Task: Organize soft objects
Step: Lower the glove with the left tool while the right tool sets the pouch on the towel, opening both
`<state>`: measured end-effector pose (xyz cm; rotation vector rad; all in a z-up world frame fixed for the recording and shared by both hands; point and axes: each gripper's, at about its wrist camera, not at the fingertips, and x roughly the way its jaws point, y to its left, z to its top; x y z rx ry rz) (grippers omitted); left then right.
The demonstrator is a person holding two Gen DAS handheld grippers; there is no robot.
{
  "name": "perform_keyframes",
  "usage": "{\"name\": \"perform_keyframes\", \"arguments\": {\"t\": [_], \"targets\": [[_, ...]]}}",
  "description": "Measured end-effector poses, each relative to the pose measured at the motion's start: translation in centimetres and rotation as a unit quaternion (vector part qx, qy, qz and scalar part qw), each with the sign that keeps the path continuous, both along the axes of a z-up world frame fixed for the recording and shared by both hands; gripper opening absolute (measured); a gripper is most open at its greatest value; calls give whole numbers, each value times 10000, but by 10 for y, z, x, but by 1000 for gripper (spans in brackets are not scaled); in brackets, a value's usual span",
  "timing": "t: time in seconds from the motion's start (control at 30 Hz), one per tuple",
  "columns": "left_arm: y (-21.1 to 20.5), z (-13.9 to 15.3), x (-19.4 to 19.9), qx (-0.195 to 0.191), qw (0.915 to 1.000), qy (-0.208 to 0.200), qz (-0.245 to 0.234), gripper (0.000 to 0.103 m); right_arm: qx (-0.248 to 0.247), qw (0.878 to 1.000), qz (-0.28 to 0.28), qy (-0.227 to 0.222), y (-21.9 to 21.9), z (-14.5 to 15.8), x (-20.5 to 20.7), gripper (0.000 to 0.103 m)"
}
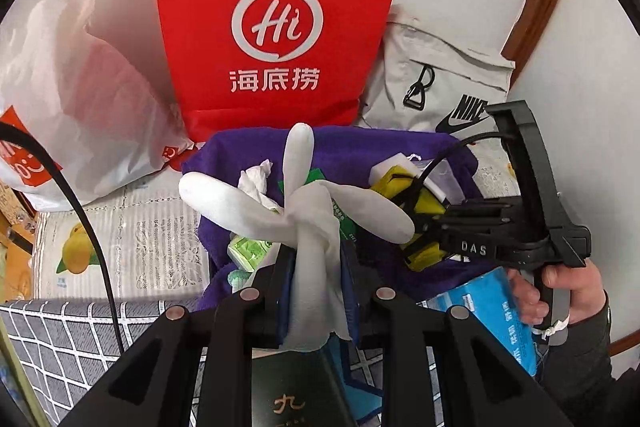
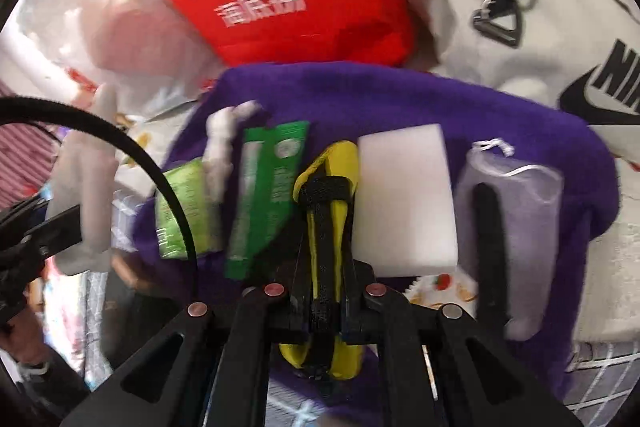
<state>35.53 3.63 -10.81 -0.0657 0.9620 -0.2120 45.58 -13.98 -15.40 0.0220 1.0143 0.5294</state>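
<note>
Glove: white glove (image 1: pixel 316 227) is clamped between the left tongs (image 1: pixel 314 259), its puffed fingers fanning out above the purple cloth (image 1: pixel 360 151); its cuff end is hidden behind the jaws.
Yellow pouch: yellow pouch (image 2: pixel 328 227) with a black strap sits between the right tongs (image 2: pixel 324 267), which are pressed together on it; its near end is cut off by the frame of the tongs.
Cloth load: white sponge block (image 2: pixel 404 203), green packet (image 2: pixel 272 187), light green wipes pack (image 2: pixel 188 211) and a pale drawstring bag (image 2: pixel 516 211) lie side by side on the cloth.
Left view only: crumpled tissue (image 1: pixel 256 179), blue tissue pack (image 1: pixel 492 311) and the hand (image 1: pixel 560 291) gripping the right handle.
Right view: blurred; the glove shows only as a pale smear at the left.
Backdrop: red paper bag (image 1: pixel 276 27) and grey bag (image 1: pixel 444 83) stand behind the cloth.
</note>
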Motion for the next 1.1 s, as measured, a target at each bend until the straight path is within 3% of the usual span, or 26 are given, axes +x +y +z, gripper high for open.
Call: {"name": "perform_keyframes", "arguments": {"t": [0.13,0.2,0.37,0.6,0.8,1.1], "targets": [[-7,-11,8,27,9999,140,-85,21,19,10000,10,43,-5,-1,1,15],[-11,-16,14,11,9997,207,-117,21,-123,9999,35,-14,-5,0,-1,21],[-24,-26,29,22,9990,377,-242,22,-84,9998,27,-205,-16,10,-11,50],[-40,-40,47,132,9974,609,-359,22,36,9984,-119,-557,-34,32,-25,52],[-49,-54,57,269,9959,754,-430,22,149,9980,-309,-540,-54,36,-41,53],[-55,-69,72,391,9938,930,-458,25,-182,9945,-610,-832,-65,40,-55,53]]}}
